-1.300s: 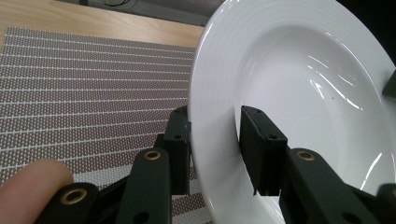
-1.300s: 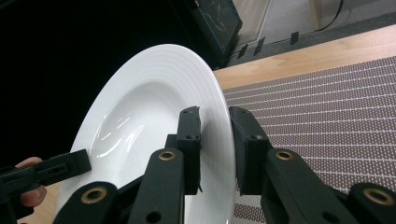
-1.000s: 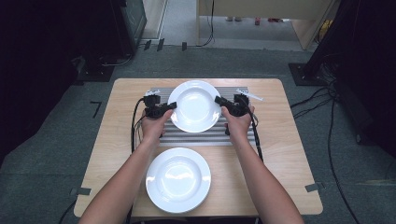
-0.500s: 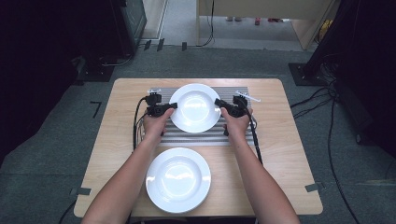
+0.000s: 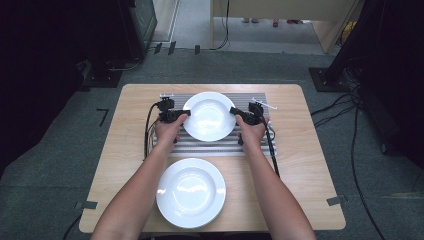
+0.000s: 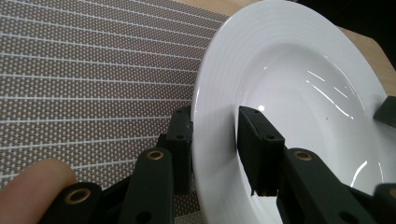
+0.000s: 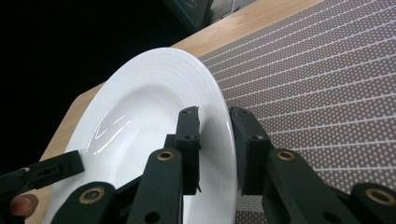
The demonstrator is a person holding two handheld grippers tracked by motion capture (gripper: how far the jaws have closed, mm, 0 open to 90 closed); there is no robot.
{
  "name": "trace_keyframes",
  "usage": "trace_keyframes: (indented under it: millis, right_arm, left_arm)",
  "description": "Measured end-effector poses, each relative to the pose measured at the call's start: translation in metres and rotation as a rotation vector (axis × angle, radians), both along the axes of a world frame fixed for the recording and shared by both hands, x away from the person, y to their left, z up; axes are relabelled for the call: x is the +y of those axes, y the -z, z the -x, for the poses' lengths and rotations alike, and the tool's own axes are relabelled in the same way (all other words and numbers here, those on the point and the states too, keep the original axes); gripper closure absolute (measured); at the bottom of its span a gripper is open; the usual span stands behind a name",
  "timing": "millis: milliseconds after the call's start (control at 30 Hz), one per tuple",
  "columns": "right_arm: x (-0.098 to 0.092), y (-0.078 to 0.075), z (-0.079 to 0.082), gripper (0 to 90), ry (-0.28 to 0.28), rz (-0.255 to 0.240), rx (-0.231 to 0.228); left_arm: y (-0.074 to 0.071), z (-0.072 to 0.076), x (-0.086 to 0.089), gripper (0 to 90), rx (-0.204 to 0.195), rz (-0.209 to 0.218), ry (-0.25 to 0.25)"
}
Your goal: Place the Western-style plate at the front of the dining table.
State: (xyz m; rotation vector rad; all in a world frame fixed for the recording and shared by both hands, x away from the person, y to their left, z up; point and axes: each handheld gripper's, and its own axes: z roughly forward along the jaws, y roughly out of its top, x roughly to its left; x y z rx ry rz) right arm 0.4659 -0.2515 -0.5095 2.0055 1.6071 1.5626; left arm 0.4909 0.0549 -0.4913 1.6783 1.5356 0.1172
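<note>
Counter (image 5: 125,150) edge first: the 9 o'clock side is bare wood from the striped mat (image 5: 210,148) out to the rim, so there's decent open room there, with only the black cables (image 5: 148,127) dropping off the left gripper.

Left gripper (image 5: 181,114) is clamped on the upper plate (image 5: 210,116) at its 9 o'clock rim. In the left gripper view the two jaws sit one on each side of the rim, one on the underside and one on the inner face, and the plate (image 6: 299,116) hangs tilted over the mat (image 6: 93,84).

Near plate (image 5: 190,192) sits flat at the 6 o'clock side of the counter, between the two forearms, its near rim close to the counter's front edge and well apart from the held one.

Right gripper (image 5: 238,114) pinches the same upper plate at 3 o'clock; the right gripper view shows the rim (image 7: 219,140) sandwiched between its jaws, mat (image 7: 327,93) off to the side.

Out past it, at 3 o'clock, the counter is open wood again, with a small white thing (image 5: 265,104) at the mat's far corner, too small to identify.

Versus a second ago: the held plate has slid a bit toward the person, with both hands still on the same rim spots. The near plate hasn't budged.
</note>
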Motion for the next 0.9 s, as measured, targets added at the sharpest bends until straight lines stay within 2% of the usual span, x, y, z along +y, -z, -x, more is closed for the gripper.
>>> trace_keyframes:
  millis: [233, 400, 533, 900]
  right_arm:
    - [-0.0045, 0.004, -0.0015, 74.7, 0.015, 0.009, 0.016]
    - [-0.0043, 0.0052, -0.002, 74.4, 0.024, 0.008, 0.025]
    - [-0.0044, 0.0058, -0.0024, 74.1, 0.035, 0.021, 0.037]
    - [-0.004, 0.0066, -0.0029, 73.8, 0.028, 0.043, 0.028]
  left_arm:
    - [0.0028, -0.0006, -0.0038, 67.9, 0.009, 0.003, 0.013]
    - [0.002, -0.0007, -0.0062, 67.7, 0.008, -0.011, 0.009]
    - [0.0044, -0.0015, -0.0066, 67.4, 0.023, -0.01, 0.029]
    - [0.0052, -0.0015, -0.0069, 67.0, 0.028, -0.012, 0.028]
